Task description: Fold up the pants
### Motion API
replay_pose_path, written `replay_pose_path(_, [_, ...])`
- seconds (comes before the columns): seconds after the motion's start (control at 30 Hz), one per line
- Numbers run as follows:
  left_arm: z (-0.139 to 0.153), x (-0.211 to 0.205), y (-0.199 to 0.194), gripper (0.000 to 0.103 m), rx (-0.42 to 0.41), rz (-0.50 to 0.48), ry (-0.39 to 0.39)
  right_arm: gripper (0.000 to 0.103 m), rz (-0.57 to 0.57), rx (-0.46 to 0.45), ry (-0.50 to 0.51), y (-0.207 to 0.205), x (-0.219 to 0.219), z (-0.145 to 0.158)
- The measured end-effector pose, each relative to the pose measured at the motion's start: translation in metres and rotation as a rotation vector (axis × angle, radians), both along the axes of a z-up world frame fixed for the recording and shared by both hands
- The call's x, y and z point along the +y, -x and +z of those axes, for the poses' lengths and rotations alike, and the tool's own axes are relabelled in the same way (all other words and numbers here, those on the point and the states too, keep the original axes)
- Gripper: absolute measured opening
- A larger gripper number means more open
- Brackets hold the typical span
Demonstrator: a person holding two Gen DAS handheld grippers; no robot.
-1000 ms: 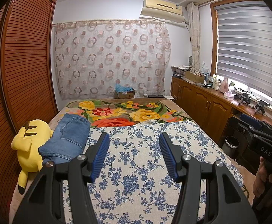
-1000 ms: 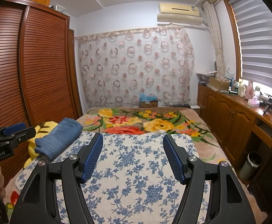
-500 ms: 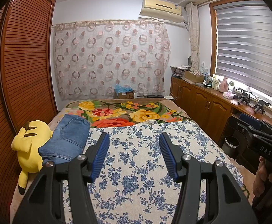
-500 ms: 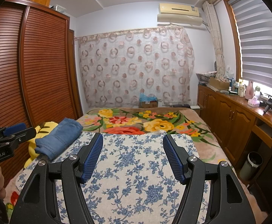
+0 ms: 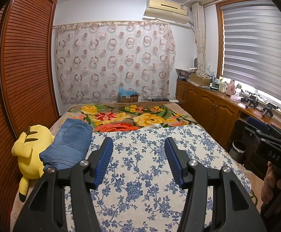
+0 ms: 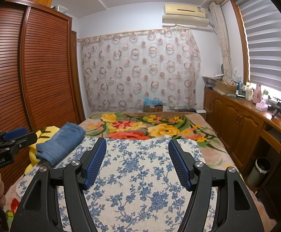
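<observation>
— Biggest first?
— Brown louvred wardrobe (image 5: 24, 73) along the left wall. Below it, bed with a blue-flowered white cover (image 5: 144, 174) spread over the near part, and a bright floral blanket (image 5: 132, 116) showing beyond.
— And the far wall?
— Covered by a curtain with ring pattern (image 5: 113, 61); air conditioner (image 5: 166, 7) mounted above. On the right, wooden cabinets (image 6: 237, 119) under a blinded window, countertop cluttered with bottles and boxes.
— The pants?
— Blue denim pants (image 5: 70, 143), folded into a compact stack, lying at the left edge of the bed, partly on the flowered cover and touching a yellow plush toy (image 5: 30, 150) beside the wardrobe.
— Grippers?
— Left gripper (image 5: 138, 160) hovering over the flowered cover, jaws parted, nothing between the blue pads. Right gripper (image 6: 137, 162) likewise above the cover, jaws spread a bit wider, holding nothing. Both well apart from the pants.
— Smaller bits?
— Cardboard box (image 6: 153, 107) past the foot of the bed, dark waste bin (image 6: 260, 171) on the floor by the cabinets.
</observation>
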State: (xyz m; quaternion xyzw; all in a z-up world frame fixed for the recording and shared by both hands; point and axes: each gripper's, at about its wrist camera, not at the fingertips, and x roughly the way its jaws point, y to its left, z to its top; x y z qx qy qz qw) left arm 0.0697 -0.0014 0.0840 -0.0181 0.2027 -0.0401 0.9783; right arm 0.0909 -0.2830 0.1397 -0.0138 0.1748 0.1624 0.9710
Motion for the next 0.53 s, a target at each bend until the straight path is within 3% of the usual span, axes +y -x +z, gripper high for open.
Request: replay_pose_path(0.53, [-0.0004, -0.0008, 0.0001, 0.055, 0.0, 0.0, -0.001, 0.068, -0.004, -0.003, -0.002, 0.0001, -0.0011, -0.0003])
